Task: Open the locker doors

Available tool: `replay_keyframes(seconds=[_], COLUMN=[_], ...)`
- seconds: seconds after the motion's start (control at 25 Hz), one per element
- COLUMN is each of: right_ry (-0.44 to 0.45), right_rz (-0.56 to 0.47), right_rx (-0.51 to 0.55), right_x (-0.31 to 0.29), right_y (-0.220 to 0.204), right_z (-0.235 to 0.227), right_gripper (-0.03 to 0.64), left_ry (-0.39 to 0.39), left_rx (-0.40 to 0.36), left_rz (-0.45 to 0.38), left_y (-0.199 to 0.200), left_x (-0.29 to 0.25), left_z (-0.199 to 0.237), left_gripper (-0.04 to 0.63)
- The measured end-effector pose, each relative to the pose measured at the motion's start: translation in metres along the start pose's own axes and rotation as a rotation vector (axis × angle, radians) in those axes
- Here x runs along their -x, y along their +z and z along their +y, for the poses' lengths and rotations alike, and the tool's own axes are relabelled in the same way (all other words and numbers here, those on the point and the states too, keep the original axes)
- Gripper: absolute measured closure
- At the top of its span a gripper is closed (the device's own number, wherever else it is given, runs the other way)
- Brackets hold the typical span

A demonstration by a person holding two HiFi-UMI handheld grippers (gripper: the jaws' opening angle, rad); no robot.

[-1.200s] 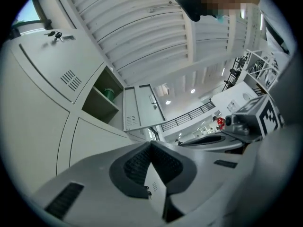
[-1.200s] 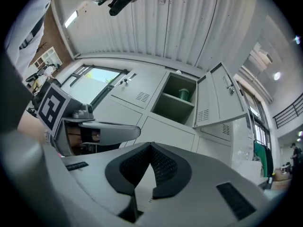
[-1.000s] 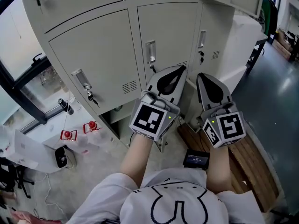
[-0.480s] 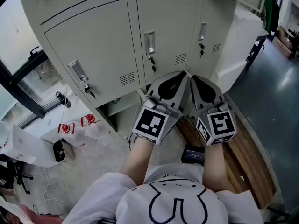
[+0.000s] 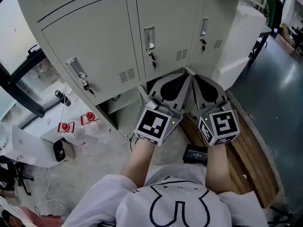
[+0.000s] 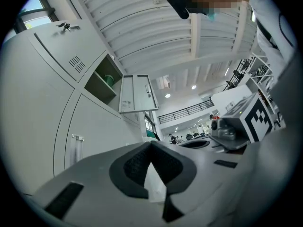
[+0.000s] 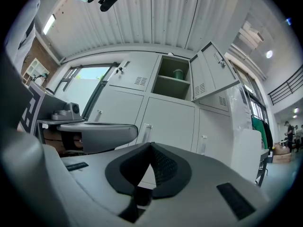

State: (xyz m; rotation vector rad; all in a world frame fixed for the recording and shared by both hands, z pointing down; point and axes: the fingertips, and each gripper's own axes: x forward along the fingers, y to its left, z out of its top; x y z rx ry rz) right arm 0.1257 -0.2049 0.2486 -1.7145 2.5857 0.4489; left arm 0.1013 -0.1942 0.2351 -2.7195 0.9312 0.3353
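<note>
pale grey metal lockers stand close ahead. one upper door hangs open; the three lower doors are shut. left gripper and right gripper hover low before them, jaws closed, empty. most opening looks undone.

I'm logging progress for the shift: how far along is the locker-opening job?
Done: one upper pale grey metal locker door already stands open. In hand: nothing; the left tool and right tool are both shut and empty, held low before the lockers. Left: the three lower doors, left, middle and right, are closed.
</note>
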Motion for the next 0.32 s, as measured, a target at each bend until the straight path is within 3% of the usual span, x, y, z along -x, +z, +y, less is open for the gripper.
replay_keyframes(seconds=[0.32], right_ry=[0.006], right_rz=[0.002], right_rx=[-0.002], right_x=[-0.0003], right_y=[-0.0005], right_z=[0.0011], right_gripper=[0.614], left_ry=[0.018], left_rx=[0.02], left_rz=[0.018], left_y=[-0.0076], left_x=[0.0047], left_z=[0.0066], left_gripper=[0.595])
